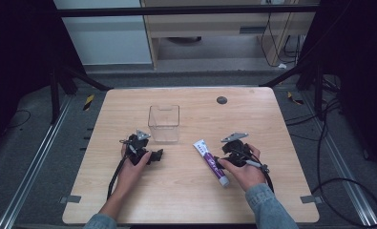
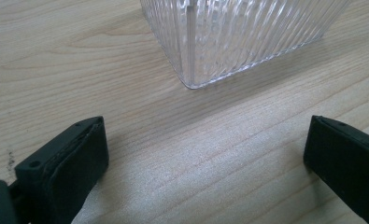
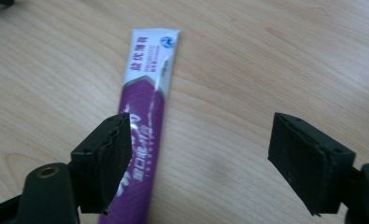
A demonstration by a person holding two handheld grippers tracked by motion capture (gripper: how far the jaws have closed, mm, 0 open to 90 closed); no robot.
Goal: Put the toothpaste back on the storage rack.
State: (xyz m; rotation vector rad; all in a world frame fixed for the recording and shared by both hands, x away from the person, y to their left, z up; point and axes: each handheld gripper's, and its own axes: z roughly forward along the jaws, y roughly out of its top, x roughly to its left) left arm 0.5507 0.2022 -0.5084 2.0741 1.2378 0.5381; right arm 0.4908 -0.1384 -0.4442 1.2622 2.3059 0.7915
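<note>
Right claw [image 3: 198, 156] spread wide on the tabletop [image 1: 186, 191], one jaw over the purple toothpaste tube [image 1: 210, 161] lying centre-right of the high view. Left claw [image 2: 205, 163] spread too, empty, just below the clear plastic box [image 1: 164, 123] at frame centre.

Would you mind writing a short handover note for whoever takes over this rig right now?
Left gripper: open, empty, resting on the table just in front of the clear container.
Right gripper: open, low over the purple tube; the tube lies under one jaw rather than between the two.
Tube: flat on the table, to the right of the container, apart from it.
Done: nothing gripped, container looks empty.
Left, most likely: centre the right jaws on the tube, grip it, place it in the container.
</note>
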